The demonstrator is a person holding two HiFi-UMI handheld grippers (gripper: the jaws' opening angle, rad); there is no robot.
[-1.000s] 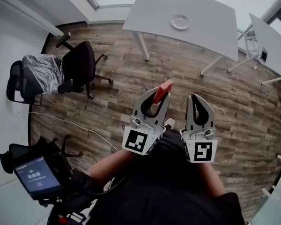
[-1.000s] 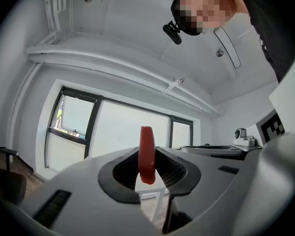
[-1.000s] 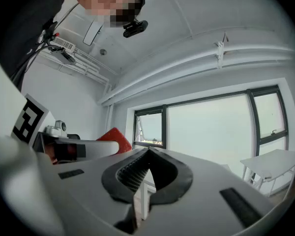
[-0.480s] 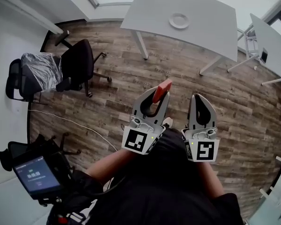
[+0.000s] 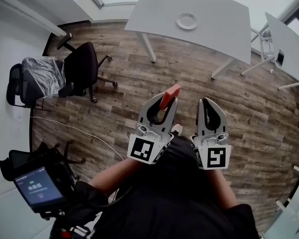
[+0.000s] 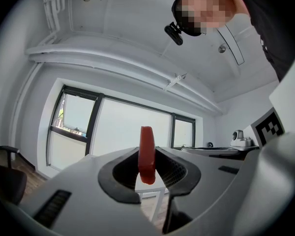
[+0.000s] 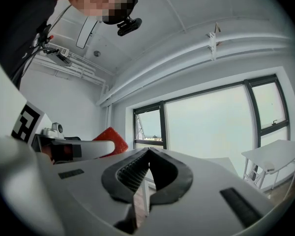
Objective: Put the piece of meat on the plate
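Pinching a flat, smooth red piece of meat [image 5: 170, 93] edge-on between its ribbed black pads, the left claw [image 5: 165, 102] points level. Just beside it, the right claw [image 5: 206, 103] is pressed together, pad against pad. Well ahead of both, a round white plate [image 5: 186, 21] sits on the pale grey tabletop [image 5: 219, 14], over the wood-plank floor [image 5: 139, 68].

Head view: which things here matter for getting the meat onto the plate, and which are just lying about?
For the job:
- piece of meat, clamped in the left gripper
- plate, on the grey table ahead

Just there:
- right gripper, shut and empty
- black chair
- covered chair
- second table
- screen device
- floor cable
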